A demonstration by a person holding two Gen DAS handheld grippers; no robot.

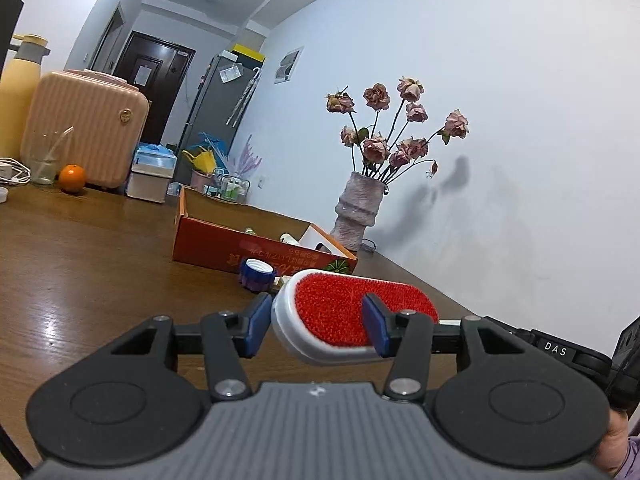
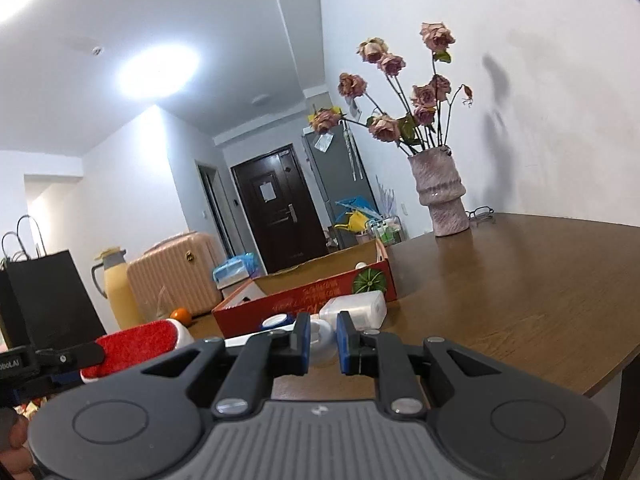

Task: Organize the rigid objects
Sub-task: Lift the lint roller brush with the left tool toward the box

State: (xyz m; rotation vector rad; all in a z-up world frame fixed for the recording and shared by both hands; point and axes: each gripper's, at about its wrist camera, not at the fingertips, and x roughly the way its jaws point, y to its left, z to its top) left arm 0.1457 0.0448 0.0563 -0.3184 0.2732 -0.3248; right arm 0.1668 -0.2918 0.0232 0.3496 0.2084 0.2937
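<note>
Lint brush (image 1: 352, 312) clamped between left tongs (image 1: 316, 326)

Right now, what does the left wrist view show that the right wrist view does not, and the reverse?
Only the left wrist view shows the drinking glass, the white cable and the blue-capped bottle.

Only the right wrist view shows the black paper bag, the eyeglasses and the white container before the box.

Both show the red lint brush in the left gripper, the orange box, the vase of dried roses, the pink suitcase and the orange.
</note>
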